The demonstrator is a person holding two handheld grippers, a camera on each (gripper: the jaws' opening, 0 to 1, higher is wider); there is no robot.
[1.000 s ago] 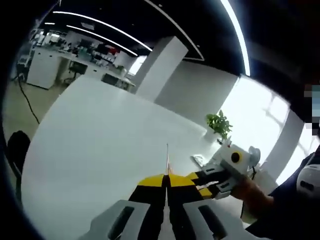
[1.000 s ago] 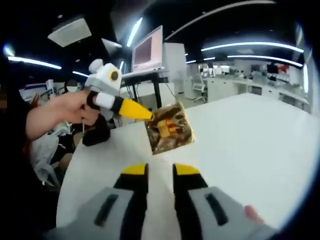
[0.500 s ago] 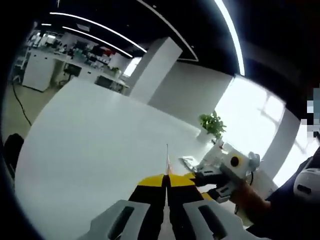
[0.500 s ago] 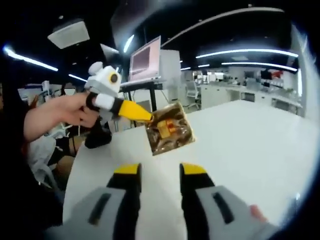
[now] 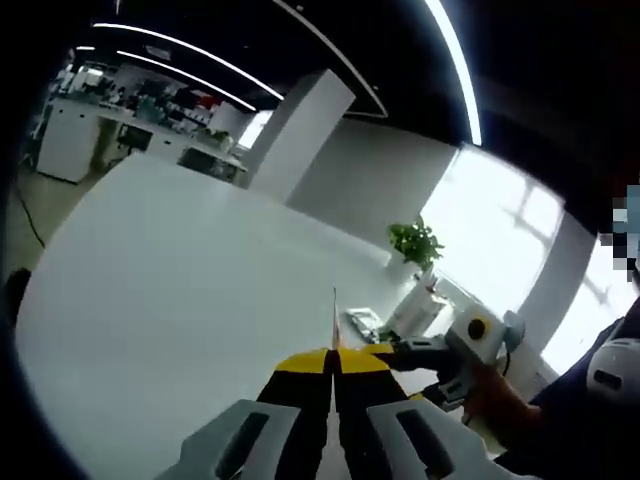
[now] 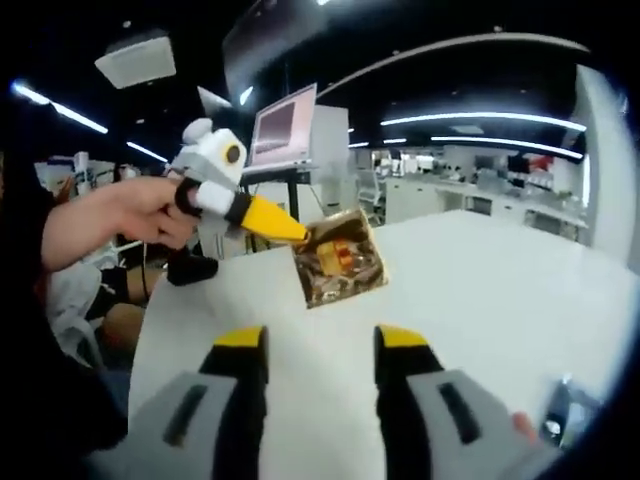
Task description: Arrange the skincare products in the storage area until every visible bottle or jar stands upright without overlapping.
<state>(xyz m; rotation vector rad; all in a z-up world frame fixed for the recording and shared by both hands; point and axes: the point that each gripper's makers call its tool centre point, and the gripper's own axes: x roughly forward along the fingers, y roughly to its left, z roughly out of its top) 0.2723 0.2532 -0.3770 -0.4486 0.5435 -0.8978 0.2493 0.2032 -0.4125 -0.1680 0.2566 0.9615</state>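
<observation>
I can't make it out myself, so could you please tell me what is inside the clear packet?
Through the clear packet, held by the left gripper, yellow and red-brown contents show; glare and crinkles hide what they are.

Gold-brown glossy packet (image 6: 340, 258) — white table (image 6: 480, 290) — yellow-tipped left hand-held gripper (image 6: 300, 234).

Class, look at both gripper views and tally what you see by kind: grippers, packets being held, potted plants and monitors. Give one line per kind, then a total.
Grippers: 2, the left gripper and the right gripper
Clear packets: 1, the packet held up by the left gripper
Potted plants: 1, the plant
Monitors: 1, the monitor
Total: 5
</observation>
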